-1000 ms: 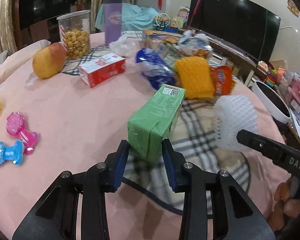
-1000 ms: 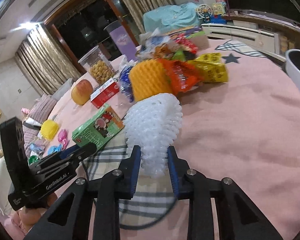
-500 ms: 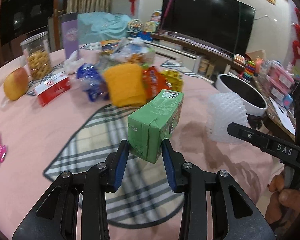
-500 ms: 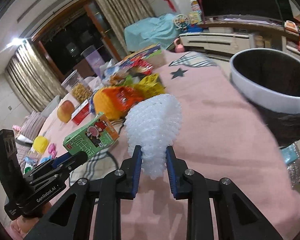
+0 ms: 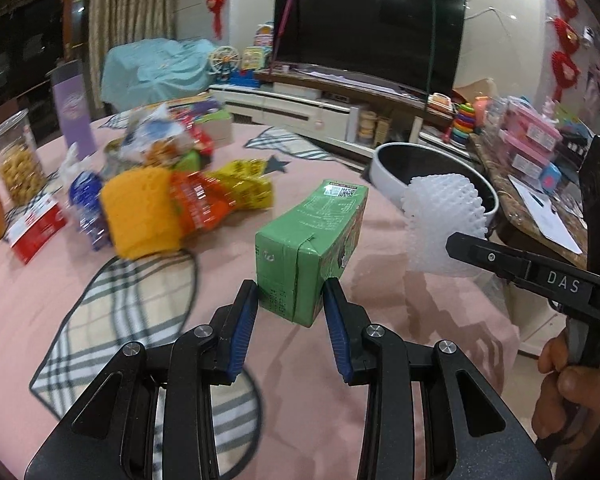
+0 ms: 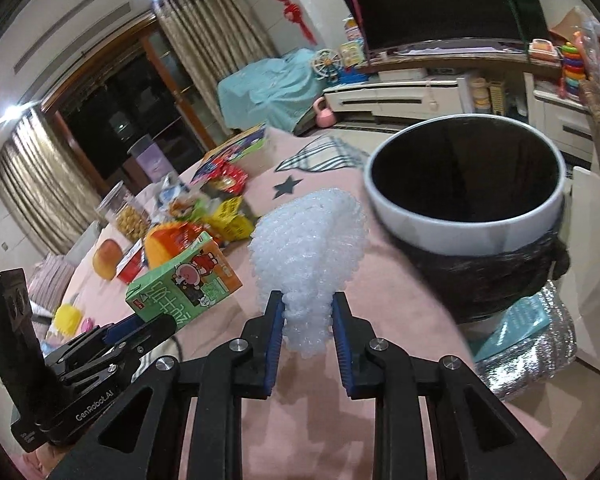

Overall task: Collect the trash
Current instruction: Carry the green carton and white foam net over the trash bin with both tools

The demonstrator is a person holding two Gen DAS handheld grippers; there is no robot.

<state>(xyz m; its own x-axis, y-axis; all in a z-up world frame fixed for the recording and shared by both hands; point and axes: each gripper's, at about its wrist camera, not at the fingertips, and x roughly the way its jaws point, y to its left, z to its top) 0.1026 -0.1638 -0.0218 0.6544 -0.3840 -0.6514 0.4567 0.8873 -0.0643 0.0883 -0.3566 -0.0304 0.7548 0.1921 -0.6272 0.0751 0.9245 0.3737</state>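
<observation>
My left gripper is shut on a green drink carton, held above the pink tablecloth. The same carton shows at the left of the right wrist view. My right gripper is shut on a white foam fruit net, which also appears at the right in the left wrist view as the foam net. A white-rimmed bin with a black liner stands just beyond the table's edge, right of the net; the bin lies behind the carton.
A heap of snack wrappers, an orange foam net, a red box, a snack jar and a purple bottle crowd the far left of the table. A silver padded bag lies below the bin.
Both grippers swung right with the carton and the net still held, away from the heap of wrappers. The bin has come into view and now stands close ahead.
</observation>
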